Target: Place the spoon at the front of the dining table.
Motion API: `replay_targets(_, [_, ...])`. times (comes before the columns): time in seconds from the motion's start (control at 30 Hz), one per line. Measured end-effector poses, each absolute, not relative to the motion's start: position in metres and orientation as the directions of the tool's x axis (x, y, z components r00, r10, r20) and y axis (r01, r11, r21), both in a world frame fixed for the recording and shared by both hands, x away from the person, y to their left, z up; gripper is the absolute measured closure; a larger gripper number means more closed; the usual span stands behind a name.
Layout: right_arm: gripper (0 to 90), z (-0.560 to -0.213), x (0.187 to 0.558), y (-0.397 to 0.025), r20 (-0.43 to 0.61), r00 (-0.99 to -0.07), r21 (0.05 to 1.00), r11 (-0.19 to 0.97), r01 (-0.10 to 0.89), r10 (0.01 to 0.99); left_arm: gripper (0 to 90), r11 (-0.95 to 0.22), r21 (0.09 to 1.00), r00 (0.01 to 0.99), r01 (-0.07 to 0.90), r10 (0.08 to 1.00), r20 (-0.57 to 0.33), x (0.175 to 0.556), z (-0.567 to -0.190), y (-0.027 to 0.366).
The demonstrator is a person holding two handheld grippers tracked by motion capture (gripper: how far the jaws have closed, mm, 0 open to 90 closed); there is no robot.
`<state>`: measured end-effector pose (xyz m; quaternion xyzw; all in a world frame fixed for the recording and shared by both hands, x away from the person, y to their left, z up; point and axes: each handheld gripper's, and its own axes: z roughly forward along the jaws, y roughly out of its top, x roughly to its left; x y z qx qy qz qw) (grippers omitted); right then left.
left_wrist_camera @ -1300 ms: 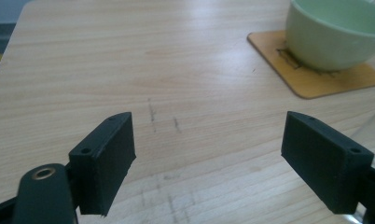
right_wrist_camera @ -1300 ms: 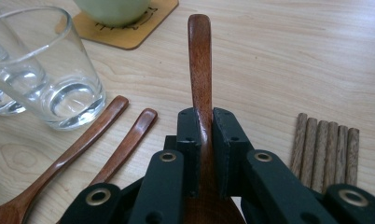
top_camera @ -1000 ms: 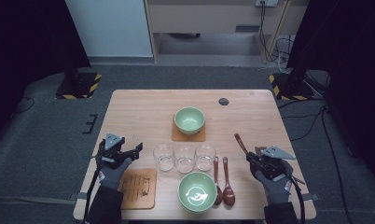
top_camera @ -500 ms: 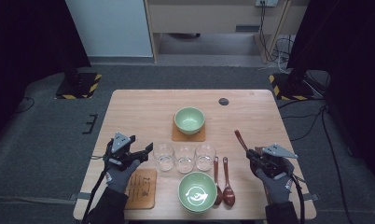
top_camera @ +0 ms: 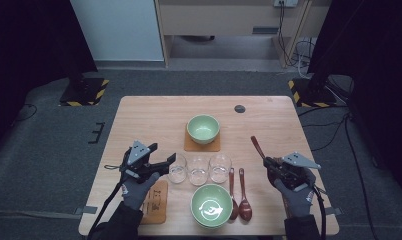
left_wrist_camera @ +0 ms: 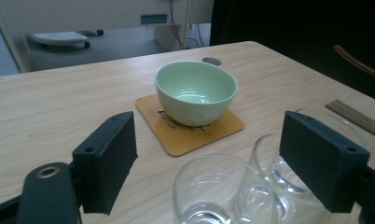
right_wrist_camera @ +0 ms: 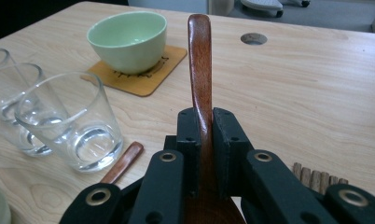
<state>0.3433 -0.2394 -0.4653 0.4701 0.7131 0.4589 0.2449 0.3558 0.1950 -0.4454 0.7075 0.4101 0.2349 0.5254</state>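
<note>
The right hand-held gripper [right_wrist_camera: 202, 140] has its jaws pressed against a wooden spoon [right_wrist_camera: 200, 70], whose dark handle rises between the pads and points away toward the far part of the desk [right_wrist_camera: 316, 84]. In the high view this hand-held gripper [top_camera: 269, 162] sits right of the row of three glasses [top_camera: 198, 170], with the spoon handle [top_camera: 257, 146] slanting up and away from it. The left hand-held gripper [top_camera: 164, 164] stands wide, holding nothing, its jaws aimed at the leftmost glass [top_camera: 177, 168] of the row; in the left gripper view the two black pads [left_wrist_camera: 106, 158] flank that glass [left_wrist_camera: 213, 191], one on each side, apart from it.

Beyond the glasses, a pale green bowl [top_camera: 203, 128] stands on a square coaster [top_camera: 189, 146]. On the near side of the glasses lies a second green bowl [top_camera: 211, 205] with a white design inside. Just right of it, two wooden spoons [top_camera: 239, 197] lie side by side. Left of that bowl, another coaster [top_camera: 156, 202] lies under the person's left hand [top_camera: 135, 190].
</note>
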Motion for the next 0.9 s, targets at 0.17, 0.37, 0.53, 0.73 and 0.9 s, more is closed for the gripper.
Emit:
replay_targets(0.17, [81.8, -0.459, 0.342, -0.237, 0.081, -0.448, 0.894, 0.134, 0.427, 0.890, 18.5, -0.106, 0.943, 0.583, 0.316, 0.806, -0.105, 0.358, -0.439, 0.180])
replay_targets(0.37, [81.9, -0.456, 0.342, -0.237, 0.080, -0.453, 0.900, 0.131, 0.415, 0.888, 18.5, -0.108, 0.947, 0.605, 0.302, 0.789, -0.103, 0.361, -0.433, 0.164])
replay_targets(0.53, [81.9, -0.453, 0.341, -0.236, 0.078, -0.451, 0.906, 0.126, 0.404, 0.889, 19.0, -0.102, 0.952, 0.619, 0.290, 0.778, -0.105, 0.362, -0.429, 0.156])
replay_targets(0.73, [81.9, -0.449, 0.341, -0.234, 0.078, -0.462, 0.913, 0.123, 0.389, 0.883, 19.4, -0.104, 0.955, 0.637, 0.279, 0.764, -0.103, 0.363, -0.425, 0.144])
replay_targets(0.9, [81.9, -0.447, 0.341, -0.232, 0.076, -0.467, 0.915, 0.125, 0.384, 0.881, 19.4, -0.109, 0.956, 0.652, 0.271, 0.752, -0.099, 0.365, -0.420, 0.132])
